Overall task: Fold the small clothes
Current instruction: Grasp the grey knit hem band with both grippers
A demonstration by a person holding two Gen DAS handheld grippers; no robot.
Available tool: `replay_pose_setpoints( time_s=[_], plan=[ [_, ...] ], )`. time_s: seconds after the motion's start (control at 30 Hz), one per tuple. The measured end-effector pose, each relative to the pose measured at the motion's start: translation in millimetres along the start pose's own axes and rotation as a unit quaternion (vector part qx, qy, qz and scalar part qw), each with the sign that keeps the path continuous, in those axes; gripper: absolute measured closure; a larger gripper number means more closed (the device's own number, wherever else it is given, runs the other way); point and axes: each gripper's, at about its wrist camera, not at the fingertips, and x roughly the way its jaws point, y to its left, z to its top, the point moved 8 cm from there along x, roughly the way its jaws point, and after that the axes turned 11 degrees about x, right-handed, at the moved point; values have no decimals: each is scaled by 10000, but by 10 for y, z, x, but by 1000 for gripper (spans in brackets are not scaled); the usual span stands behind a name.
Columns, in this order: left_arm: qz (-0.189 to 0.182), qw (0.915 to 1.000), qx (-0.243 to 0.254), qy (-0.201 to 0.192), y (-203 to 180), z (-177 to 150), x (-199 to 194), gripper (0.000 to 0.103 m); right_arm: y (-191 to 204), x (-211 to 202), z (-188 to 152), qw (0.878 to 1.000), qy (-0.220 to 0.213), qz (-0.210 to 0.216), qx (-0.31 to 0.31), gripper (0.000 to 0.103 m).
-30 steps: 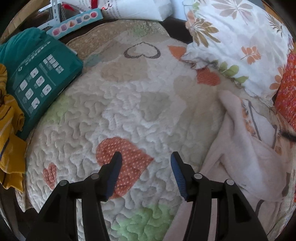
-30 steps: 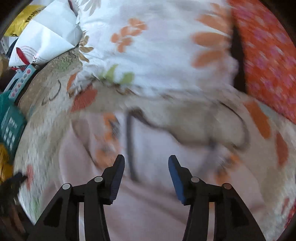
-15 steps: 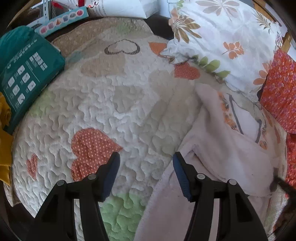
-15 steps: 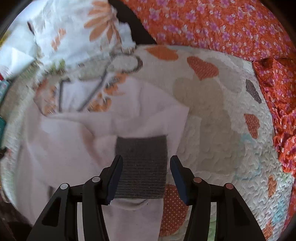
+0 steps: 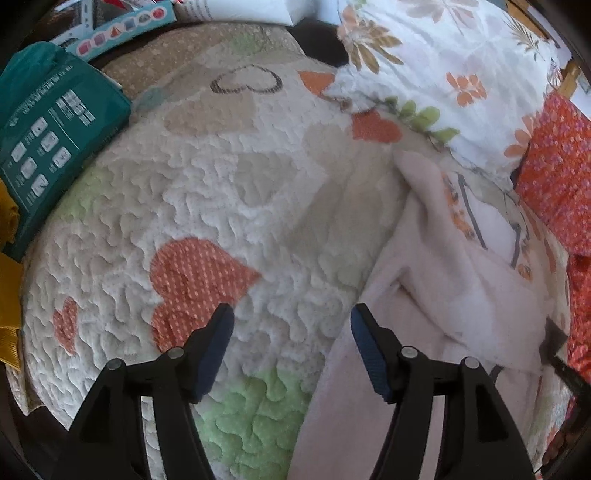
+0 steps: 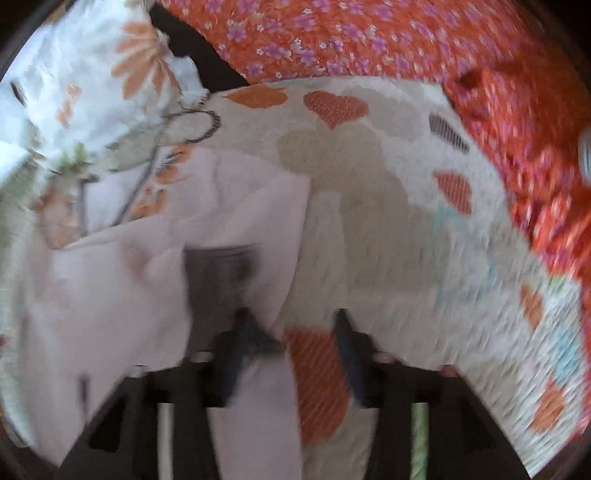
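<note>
Left gripper [image 5: 291, 332], seen from its own wrist camera, hangs with its jaws apart and nothing between them, over the quilted heart-patterned bedspread [image 5: 229, 192]. Its right finger sits just at the edge of the pale pink garment [image 5: 443, 295], which lies crumpled along the right side of the quilt. Broad bare quilt stretches ahead and to the left, bounded by a teal package [image 5: 48, 140] at the left edge, a floral pillow [image 5: 443, 66] at the back and orange flowered fabric [image 5: 554, 177] on the right. The garment's lower part is cut off by the frame.

Right gripper [image 6: 291, 332], in its motion-blurred view, also has its jaws apart, empty, over the garment's [image 6: 129, 277] right edge beside a grey ribbed cuff [image 6: 218, 273]. Open quilt [image 6: 406, 229] lies to the right, up to the orange fabric [image 6: 369, 33].
</note>
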Motion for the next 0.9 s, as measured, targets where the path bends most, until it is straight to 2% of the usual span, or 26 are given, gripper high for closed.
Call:
replay_pose_setpoints(
  time_s=[0.07,0.2,0.23,0.37,0.47,0.6,0.7,0.77,0.9],
  plan=[
    [-190,9997,37,124,-29,-93,45,38,-43,-48,-254,9989,218,370,192,44],
    [-846,9951,136,499,-92,-397,170,38,-288,-45,-761,9947,496,766,482,44],
    [-941,9945,189,429,-99,-450,155,38,-341,-32,-913,9918,581,964,602,44],
    [-1074,9930,452,203,-129,-639,49,38,-380,-136,-1143,9835,374,1560,839,42],
    [-1151,9923,446,77,-140,-805,-36,38,-250,-183,-1355,9672,554,2292,942,42],
    [-1358,9902,306,-69,-197,-1067,-159,38,-186,-255,-1551,9545,565,2763,964,41],
    [-1553,9876,185,-137,-285,-1280,-243,38,-164,-254,-1697,9247,969,3443,1302,41],
    [-1708,9851,141,-120,-347,-1410,-274,38,-182,-268,-1768,9127,1060,3657,1481,41],
    [-2118,9773,-50,-43,-460,-1698,-323,38,-144,-289,-1814,9021,1192,3843,1559,41]
  ],
)
